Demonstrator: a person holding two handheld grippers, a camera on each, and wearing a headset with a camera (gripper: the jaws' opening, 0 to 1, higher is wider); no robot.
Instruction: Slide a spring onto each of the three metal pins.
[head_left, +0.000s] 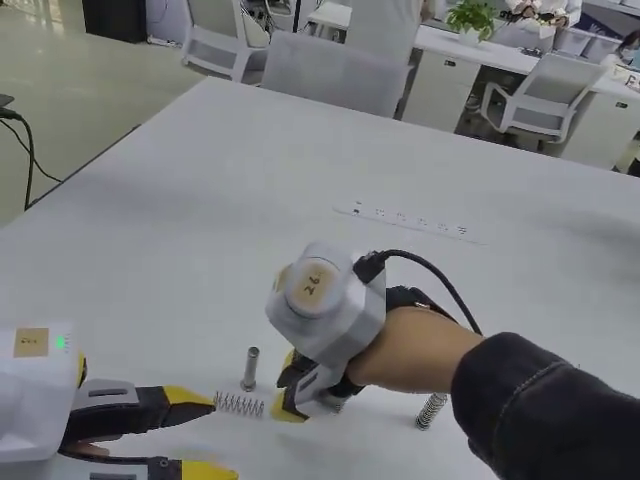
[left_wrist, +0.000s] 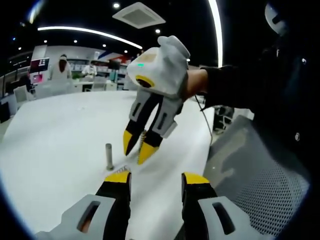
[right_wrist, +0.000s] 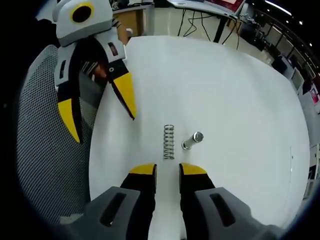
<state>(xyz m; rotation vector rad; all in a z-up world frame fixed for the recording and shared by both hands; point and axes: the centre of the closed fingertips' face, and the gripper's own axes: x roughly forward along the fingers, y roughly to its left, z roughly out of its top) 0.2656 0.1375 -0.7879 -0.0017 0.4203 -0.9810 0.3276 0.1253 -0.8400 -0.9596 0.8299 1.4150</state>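
1. Left gripper is seen at the lower left of the head view, nearest the camera. Its jaws are spread wide and nothing is held between them.
2. Right gripper is held by a hand at centre, with a dark sleeve behind it. It is tilted down, with its tips low over the table.
3. In the right gripper view its jaws are parted by a narrow gap, and nothing is gripped.
4. One spring is noted lying flat on the table, loose, just ahead of the right gripper's tips and in line with the gap between them. Contact with the tips cannot be told.
5. In the head view this spring is seen between the two grippers, its far end close to the left gripper's upper fingertip.
6. A pin is seen standing upright on the table just beside the spring, apart from it.
7. A second spring is noted near the sleeve, standing slightly tilted, well apart from the pin. Whether a pin is inside it cannot be told.
8. The two grippers are pointed toward each other across the spring.
9. A mesh chair is seen at the table's near edge in the right gripper view.
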